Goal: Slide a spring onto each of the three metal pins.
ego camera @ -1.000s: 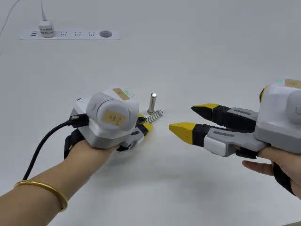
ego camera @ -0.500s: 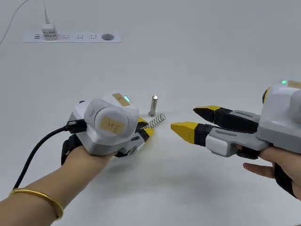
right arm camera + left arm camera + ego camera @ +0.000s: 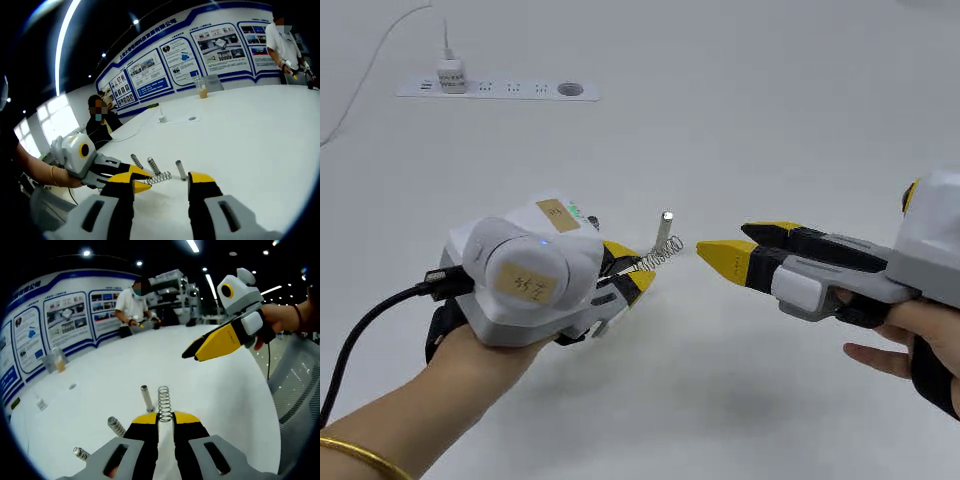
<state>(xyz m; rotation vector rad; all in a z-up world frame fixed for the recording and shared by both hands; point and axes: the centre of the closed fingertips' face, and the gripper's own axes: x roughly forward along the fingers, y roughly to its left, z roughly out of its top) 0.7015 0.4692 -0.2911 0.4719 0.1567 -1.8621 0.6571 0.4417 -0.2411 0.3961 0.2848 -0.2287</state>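
Note:
My left gripper [image 3: 640,267] is shut on one end of a small steel spring [image 3: 657,257], which slants up toward the top of a bare metal pin [image 3: 665,230] standing on the white table. In the left gripper view the spring [image 3: 164,402] rises from between the closed jaws, just right of the bare pin [image 3: 146,398]. Two other pins [image 3: 116,426] [image 3: 80,453] each carry a spring. My right gripper [image 3: 722,238] is open and empty, its tips just right of the pin. In the right gripper view the spring [image 3: 159,177] and bare pin [image 3: 180,170] lie between its spread jaws.
A white power strip [image 3: 500,89] with a plugged charger [image 3: 451,72] lies at the table's far edge. A black cable [image 3: 360,330] trails from the left gripper. People stand and sit beyond the table; a cup [image 3: 202,92] stands far off.
My left gripper has lifted the spring off the table and tilted its free end up near the pin's top. The right gripper's tips have come closer to the pin. The head camera shifted.

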